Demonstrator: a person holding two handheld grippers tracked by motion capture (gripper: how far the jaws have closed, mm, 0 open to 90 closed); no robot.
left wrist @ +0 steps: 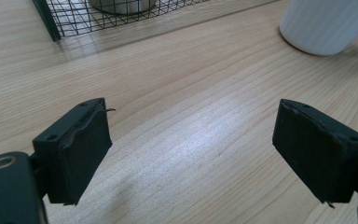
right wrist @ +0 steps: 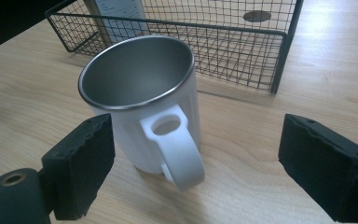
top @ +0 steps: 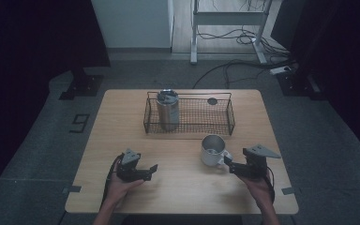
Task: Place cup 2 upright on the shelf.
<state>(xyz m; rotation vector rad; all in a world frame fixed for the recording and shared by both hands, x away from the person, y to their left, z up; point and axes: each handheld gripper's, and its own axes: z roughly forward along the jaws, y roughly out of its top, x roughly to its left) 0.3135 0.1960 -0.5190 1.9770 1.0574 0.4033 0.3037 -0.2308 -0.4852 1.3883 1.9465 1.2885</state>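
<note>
Two grippers out, both with jaws spread wide. My right gripper (top: pixel 228 165) lines up on the white mug (right wrist: pixel 144 102), handle facing me between the jaws, just before the wire basket (top: pixel 229 115). My left gripper (top: pixel 151 169) waits over bare table (left wrist: pixel 177 93), out of the way.

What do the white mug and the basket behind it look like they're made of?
Mug: a matte white, faintly ribbed outer shell and handle, possibly plastic or a coating, with a brushed grey metal-looking liner and rim, probably stainless steel. Basket: thin dark wire mesh on a thicker rod frame, apparently black-painted or coated metal. The right gripper stands open around the mug's handle side.
</note>
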